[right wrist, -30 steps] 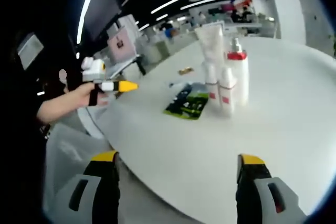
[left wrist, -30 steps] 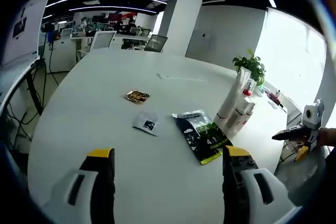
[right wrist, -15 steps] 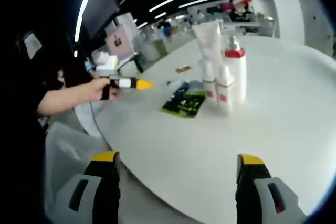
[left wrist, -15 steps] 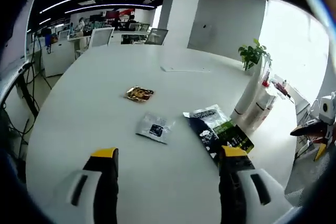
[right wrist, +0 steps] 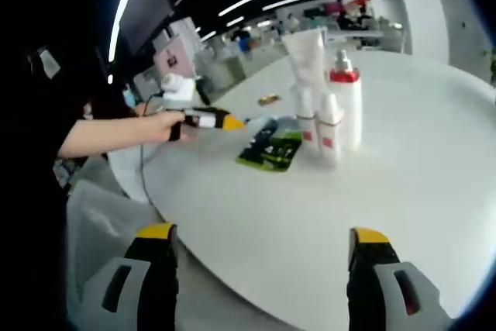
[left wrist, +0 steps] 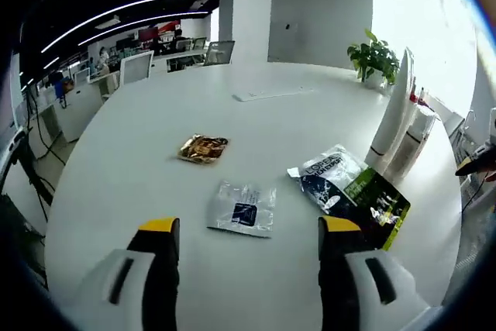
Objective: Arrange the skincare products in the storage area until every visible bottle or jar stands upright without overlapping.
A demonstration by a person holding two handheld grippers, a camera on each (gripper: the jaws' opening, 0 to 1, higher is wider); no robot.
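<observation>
Both claws parted and empty over a smooth white round surface.

The left claw (left wrist: 244, 230), yellow-tipped jaws spread wide, hovers above the surface (left wrist: 139, 153), nearest a flat, crinkled silvery sachet (left wrist: 242, 209); beyond it lies a small glossy gold-brown packet (left wrist: 203, 147), and to the right a creased black-and-green foil pouch (left wrist: 353, 194). The right claw (right wrist: 263, 238), jaws equally wide apart and holding nothing, looks across the surface edge (right wrist: 256, 222) at the skincare products: a tall white squeeze tube (right wrist: 304, 56), a red-collared white pump bottle (right wrist: 348, 106) and two small white bottles (right wrist: 319, 125), all upright in a tight cluster just beside the pouch (right wrist: 271, 149). A person's hand (right wrist: 167, 124) holds the left claw (right wrist: 225, 122) near that pouch.
</observation>
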